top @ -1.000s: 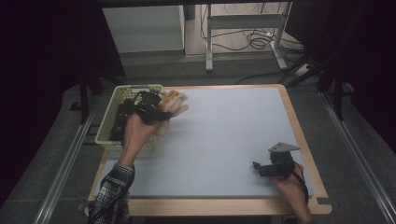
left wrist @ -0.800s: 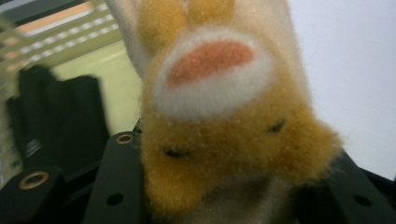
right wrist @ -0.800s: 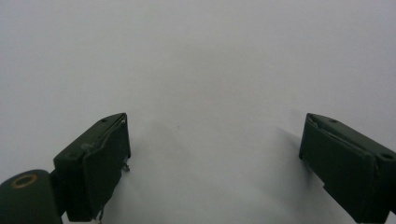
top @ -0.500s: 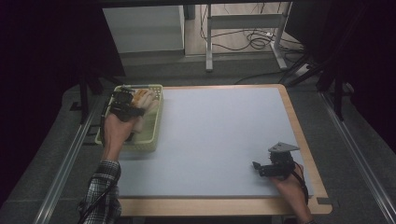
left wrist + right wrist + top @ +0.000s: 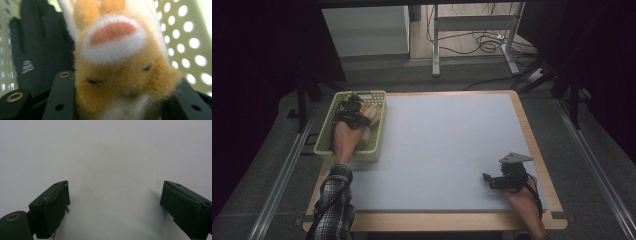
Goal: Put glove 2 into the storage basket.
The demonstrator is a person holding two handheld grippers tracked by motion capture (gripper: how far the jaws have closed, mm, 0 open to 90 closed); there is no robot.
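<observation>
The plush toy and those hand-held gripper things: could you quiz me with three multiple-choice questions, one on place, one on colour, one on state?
1. Where is the plush toy?
A. mid-table
B. in the basket
C. on the floor

2. What colour is the basket?
A. pale yellow-green
B. red
C. blue

3. How do the jaws of the right hand-held gripper stand?
A. shut on a toy
B. shut on nothing
C. open

Answers: 1 B, perforated basket walls surround the toy in the left gripper view. 2 A, seen in the high view. 3 C, a wide gap of bare table shows between them.
</observation>
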